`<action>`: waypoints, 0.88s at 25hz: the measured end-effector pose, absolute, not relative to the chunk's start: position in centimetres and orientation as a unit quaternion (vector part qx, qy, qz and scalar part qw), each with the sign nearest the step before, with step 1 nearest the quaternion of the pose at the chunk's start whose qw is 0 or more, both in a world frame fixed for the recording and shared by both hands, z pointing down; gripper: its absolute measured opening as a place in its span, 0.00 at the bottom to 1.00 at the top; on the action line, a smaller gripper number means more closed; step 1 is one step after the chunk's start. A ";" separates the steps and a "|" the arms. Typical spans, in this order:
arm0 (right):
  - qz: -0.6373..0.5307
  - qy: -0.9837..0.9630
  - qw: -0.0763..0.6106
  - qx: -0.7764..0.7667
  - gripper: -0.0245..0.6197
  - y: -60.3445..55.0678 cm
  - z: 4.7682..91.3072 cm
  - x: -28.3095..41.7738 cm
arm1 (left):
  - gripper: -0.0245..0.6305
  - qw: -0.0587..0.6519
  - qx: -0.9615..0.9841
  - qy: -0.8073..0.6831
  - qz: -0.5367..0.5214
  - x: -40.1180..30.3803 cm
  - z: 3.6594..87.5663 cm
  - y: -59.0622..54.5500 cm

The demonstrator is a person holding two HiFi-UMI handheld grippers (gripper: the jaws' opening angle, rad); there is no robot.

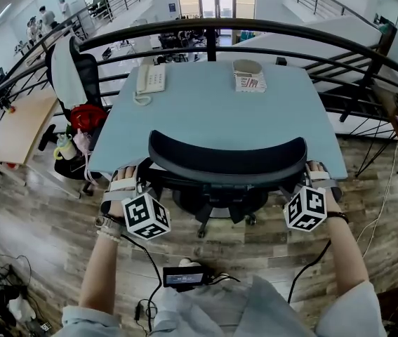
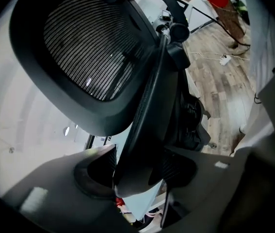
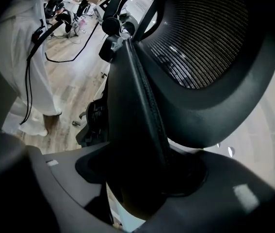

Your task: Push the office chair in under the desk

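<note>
The black office chair (image 1: 227,161) stands at the near edge of the pale blue desk (image 1: 206,111), its seat partly under the top. My left gripper (image 1: 130,179) is at the left end of the curved backrest and my right gripper (image 1: 318,174) at the right end. In the left gripper view the backrest's side edge (image 2: 149,115) runs between the jaws of the left gripper (image 2: 139,171), below the mesh panel (image 2: 88,47). The right gripper (image 3: 142,178) likewise straddles the backrest edge (image 3: 137,110). Both stand wide, pads not clearly pressing.
A white phone (image 1: 150,79) and a box with a bowl on it (image 1: 249,76) sit at the desk's far side. A black railing (image 1: 255,30) curves behind. Left are another chair (image 1: 72,72), a red bag (image 1: 86,116) and a wooden table (image 1: 20,125).
</note>
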State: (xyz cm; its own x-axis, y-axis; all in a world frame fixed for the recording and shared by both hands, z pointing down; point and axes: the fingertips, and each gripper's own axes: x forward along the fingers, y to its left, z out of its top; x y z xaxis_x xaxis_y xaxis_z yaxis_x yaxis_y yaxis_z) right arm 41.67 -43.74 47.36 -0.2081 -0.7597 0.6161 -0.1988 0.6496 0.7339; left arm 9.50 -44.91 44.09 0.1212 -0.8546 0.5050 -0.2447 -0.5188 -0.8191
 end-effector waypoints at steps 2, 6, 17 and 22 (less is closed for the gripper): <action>-0.267 -0.731 0.531 0.335 0.51 -43.6 47.0 41.6 | 0.37 0.282 -0.692 0.403 -0.528 9.0 43.8 -44.5; -0.278 -0.725 0.520 0.357 0.52 -43.3 46.2 41.7 | 0.37 0.286 -0.689 0.413 -0.523 8.2 43.1 -43.6; -0.250 -0.746 0.484 0.383 0.52 -40.3 43.9 41.7 | 0.37 0.227 -0.726 0.494 -0.422 8.8 39.7 -40.2; -0.216 -0.771 0.419 0.428 0.50 -38.9 41.3 40.8 | 0.37 0.178 -0.763 0.501 -0.369 10.8 38.3 -38.5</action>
